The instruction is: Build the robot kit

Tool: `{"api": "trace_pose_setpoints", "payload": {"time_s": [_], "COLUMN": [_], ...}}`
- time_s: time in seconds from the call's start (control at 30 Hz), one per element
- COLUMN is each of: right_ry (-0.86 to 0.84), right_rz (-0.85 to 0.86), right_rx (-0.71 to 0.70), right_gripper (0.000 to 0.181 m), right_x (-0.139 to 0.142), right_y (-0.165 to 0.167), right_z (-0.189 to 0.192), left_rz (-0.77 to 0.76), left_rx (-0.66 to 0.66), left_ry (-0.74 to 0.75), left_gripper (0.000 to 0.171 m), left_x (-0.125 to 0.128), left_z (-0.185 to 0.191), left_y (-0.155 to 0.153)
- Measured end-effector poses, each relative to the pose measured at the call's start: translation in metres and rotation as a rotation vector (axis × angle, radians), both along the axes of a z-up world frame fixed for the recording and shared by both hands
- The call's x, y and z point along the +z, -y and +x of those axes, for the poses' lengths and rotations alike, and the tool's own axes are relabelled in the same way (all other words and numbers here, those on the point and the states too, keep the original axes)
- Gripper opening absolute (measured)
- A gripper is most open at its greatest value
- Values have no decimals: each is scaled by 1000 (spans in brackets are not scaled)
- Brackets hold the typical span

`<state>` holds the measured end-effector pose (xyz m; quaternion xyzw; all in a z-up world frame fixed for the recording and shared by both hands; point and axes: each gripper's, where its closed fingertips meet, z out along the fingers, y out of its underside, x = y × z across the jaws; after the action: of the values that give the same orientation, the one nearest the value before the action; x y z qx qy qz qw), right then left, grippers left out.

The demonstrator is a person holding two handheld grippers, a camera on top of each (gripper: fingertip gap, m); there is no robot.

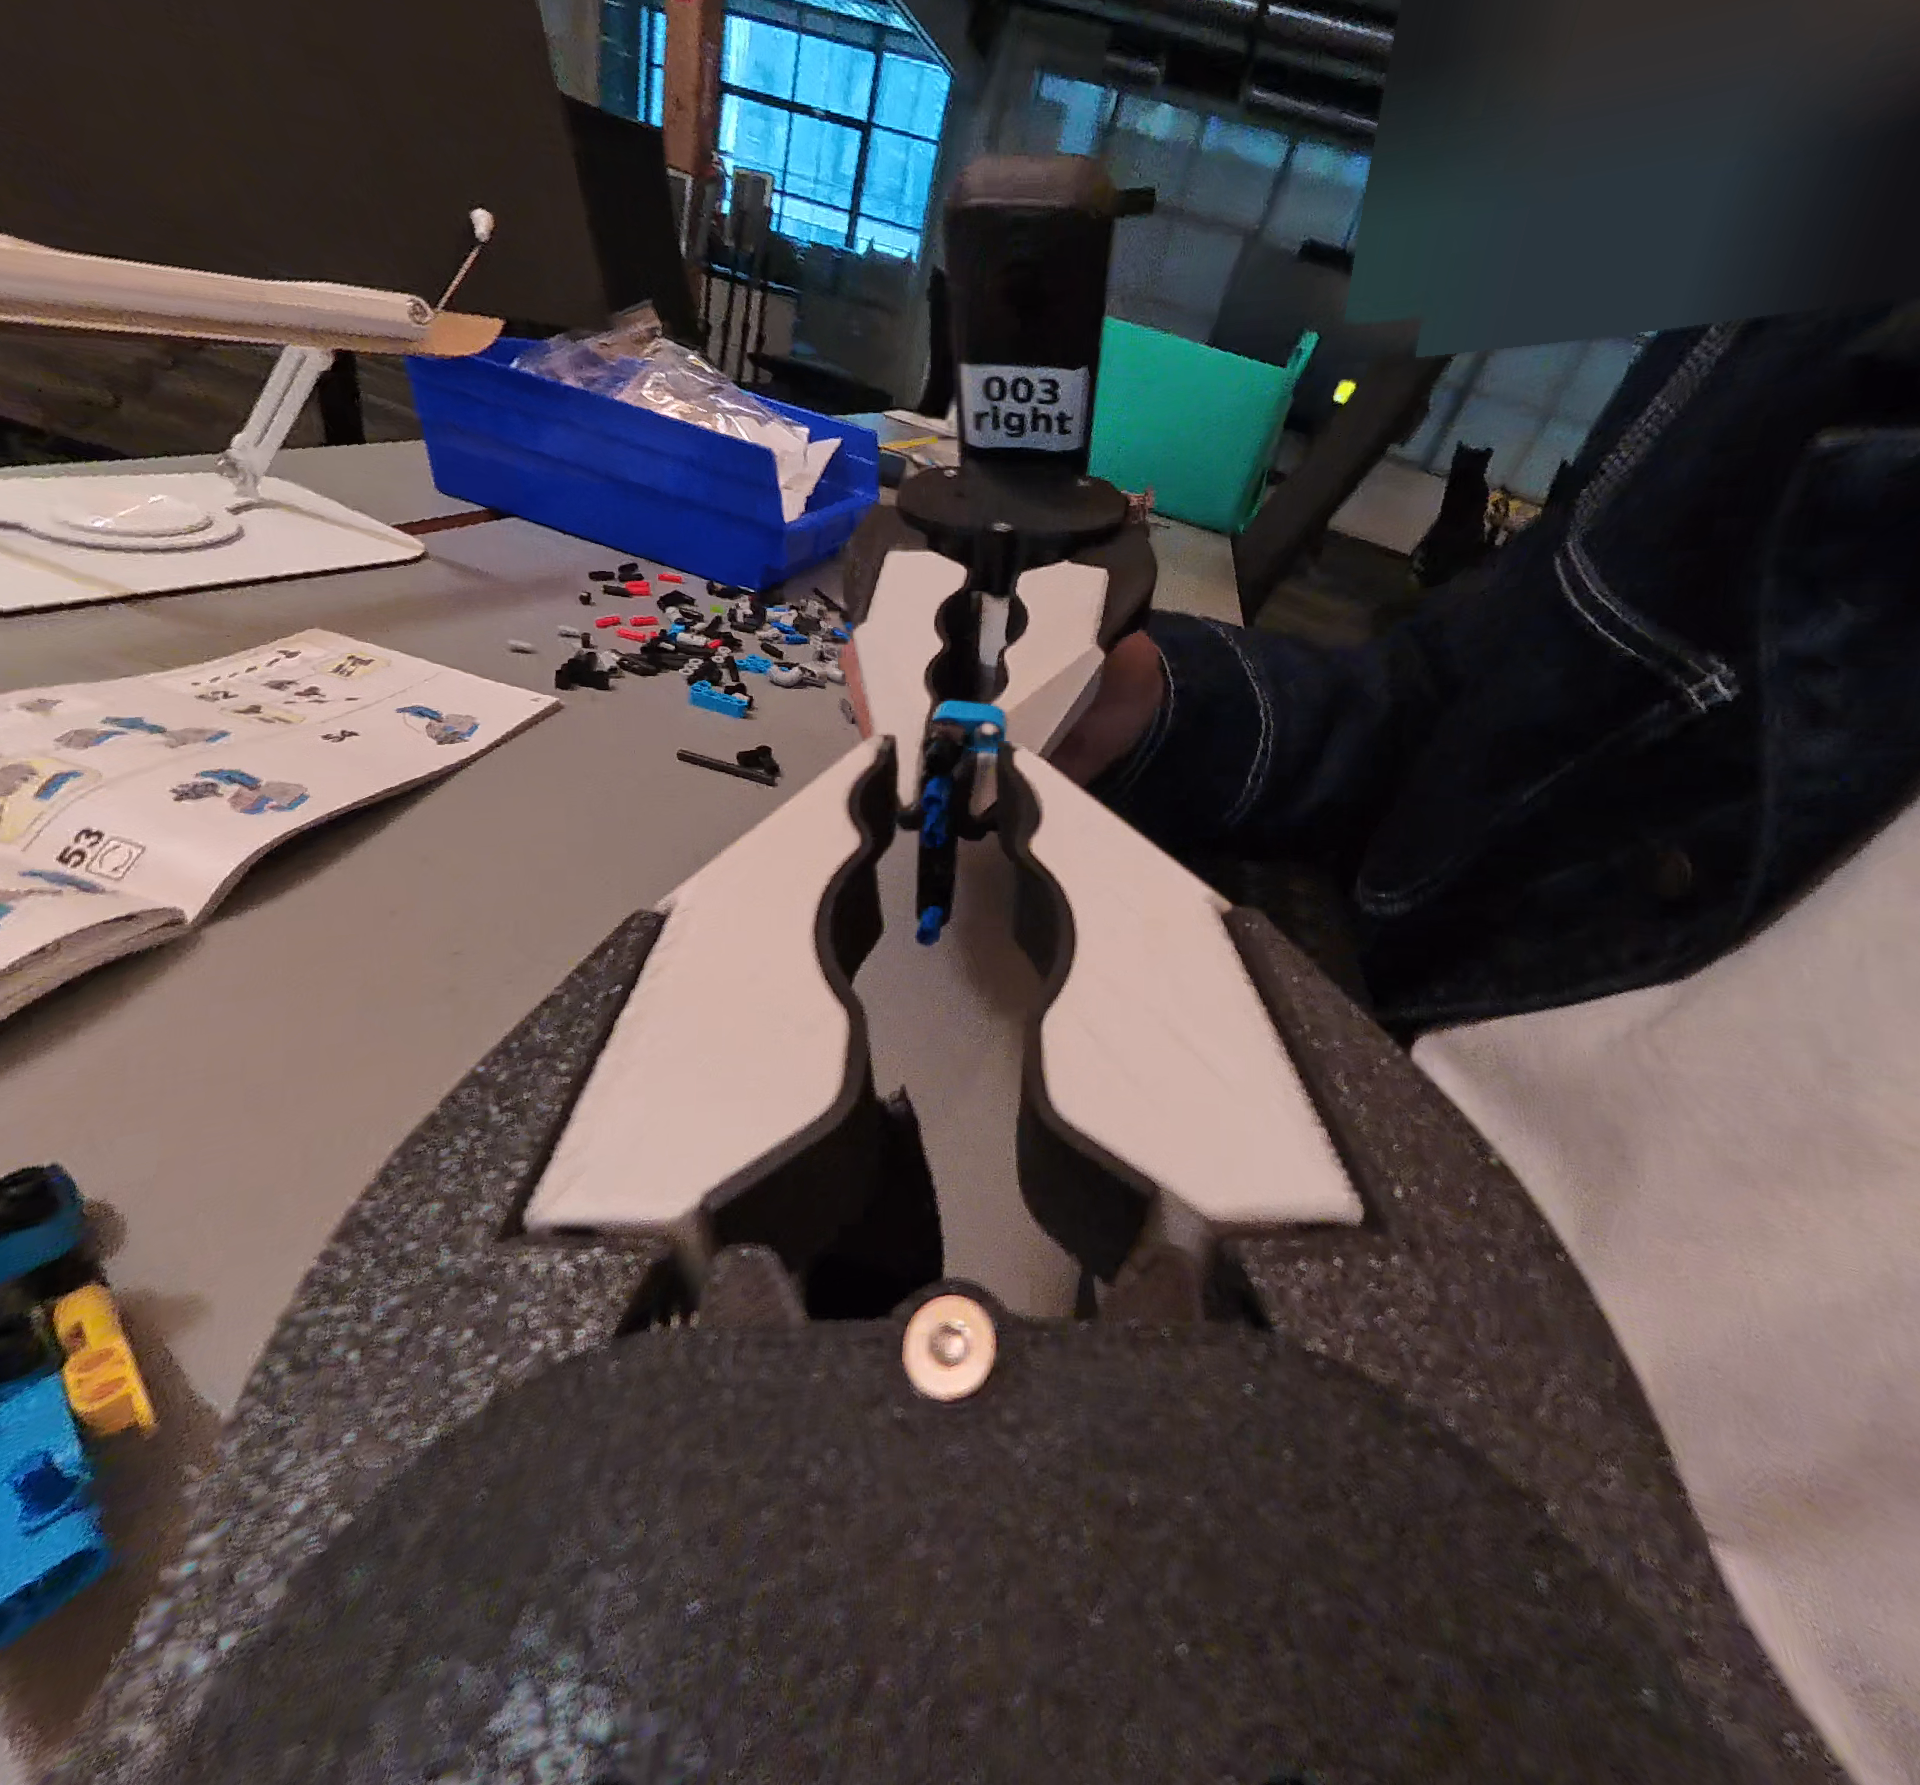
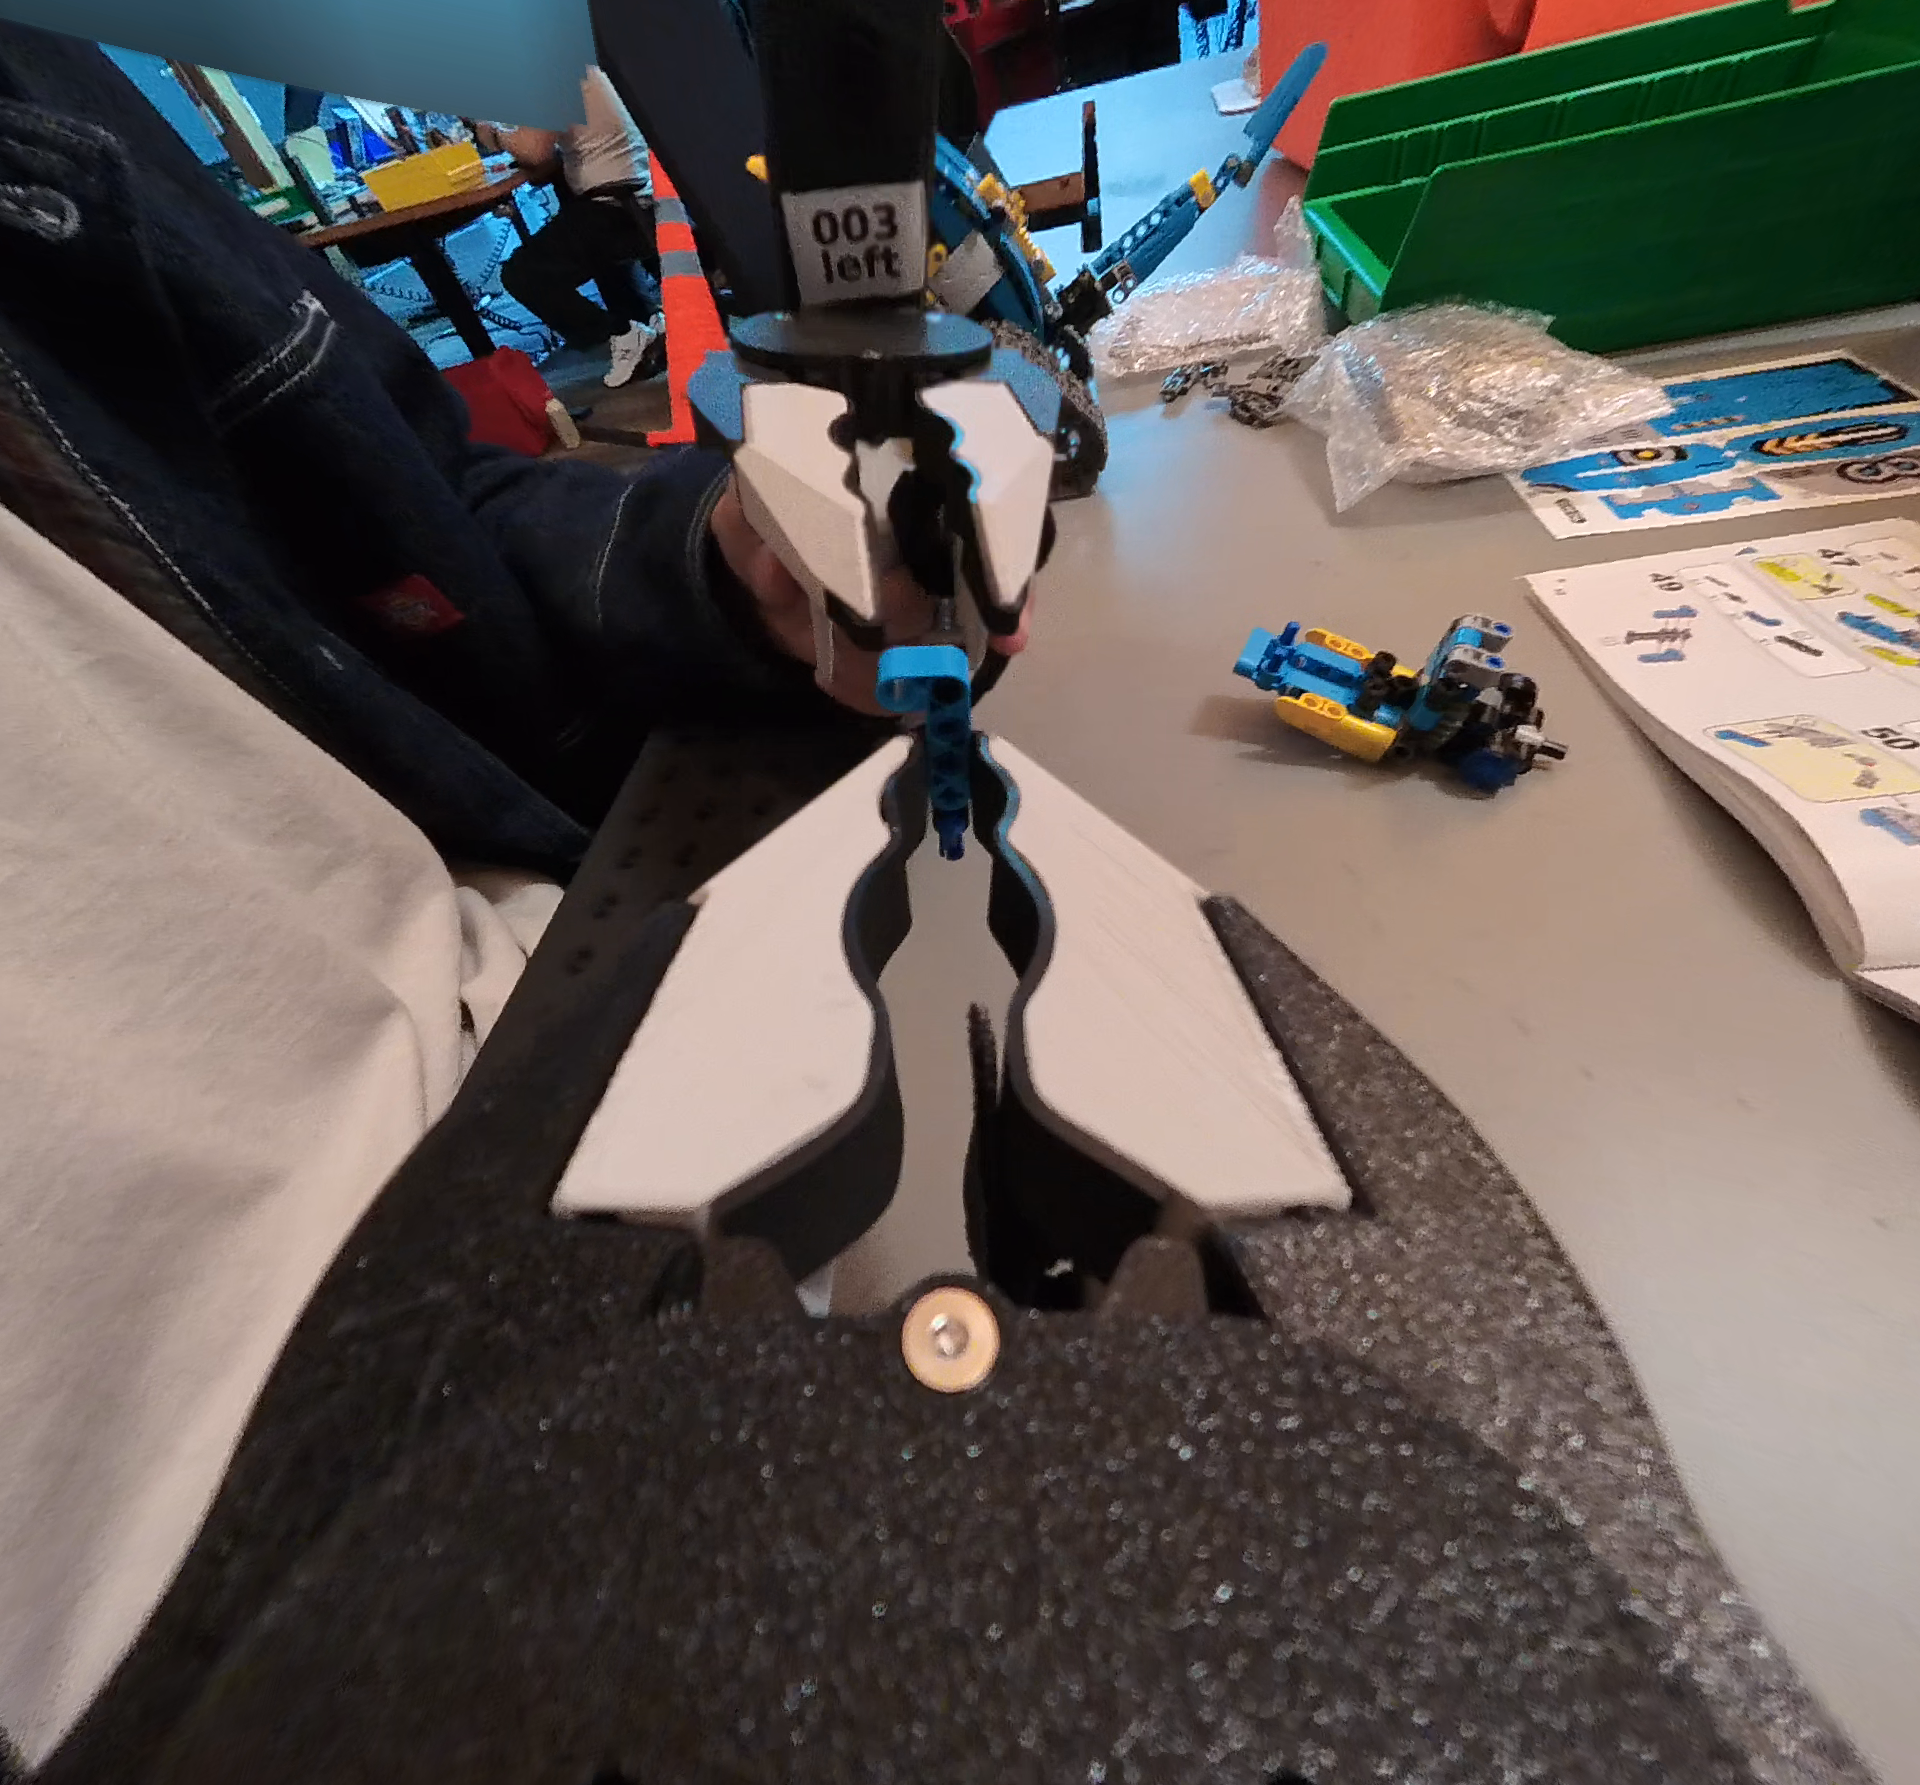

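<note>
Left wrist view: the left gripper [image 1: 940, 779], white fingers with black wavy pads, sits mid-frame, jaws drawn in and pinching a small black-and-blue toy-brick assembly [image 1: 951, 800] at the tips. A black beam with blue pins hangs back between the fingers toward the camera. The right gripper [image 1: 982, 686] faces it from just above centre, its black handle carrying a white label; its tips meet the same assembly from the far side, and how tightly it grips cannot be told from here. A dark denim sleeve [image 1: 1455, 696] fills the right side. Left of centre on the grey table [image 1: 468, 904] lies a scatter of small black, red and blue loose brick parts [image 1: 696, 644]. Behind them is a blue plastic bin [image 1: 623, 478] holding clear bags. An open instruction booklet [image 1: 208, 769] lies at left, a white lamp stand [image 1: 187, 520] at upper left, and a blue-and-yellow brick model [image 1: 52, 1372] at lower left edge.

Right wrist view: the right gripper [image 2: 951, 779] sits mid-frame, jaws nearly together, clamping the blue beam end of the assembly [image 2: 940, 717]. The left gripper [image 2: 935, 592] is above centre, pinching the black end. At right rest a small blue-yellow brick vehicle [image 2: 1392, 696], the booklet [image 2: 1745, 717], a sticker sheet [image 2: 1745, 468], crumpled clear bags [image 2: 1455, 385] and a green plastic bin [image 2: 1621, 208] at upper right.
</note>
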<state>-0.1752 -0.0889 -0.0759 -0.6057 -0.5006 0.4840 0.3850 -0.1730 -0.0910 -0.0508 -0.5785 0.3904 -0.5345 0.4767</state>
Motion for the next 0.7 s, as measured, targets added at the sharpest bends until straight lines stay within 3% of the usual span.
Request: {"api": "trace_pose_setpoints", "payload": {"time_s": [0.27, 0.7], "right_ry": [20, 73], "right_rz": [-18, -45], "right_rx": [64, 26], "right_gripper": [7, 7], "right_x": [-3, -14], "right_y": [13, 9], "right_z": [-4, 0], "left_rz": [50, -57], "left_rx": [-71, -68], "left_ry": [-36, -72], "left_gripper": [13, 9], "left_x": [-4, -16], "left_z": [4, 6], "left_y": [14, 6]}}
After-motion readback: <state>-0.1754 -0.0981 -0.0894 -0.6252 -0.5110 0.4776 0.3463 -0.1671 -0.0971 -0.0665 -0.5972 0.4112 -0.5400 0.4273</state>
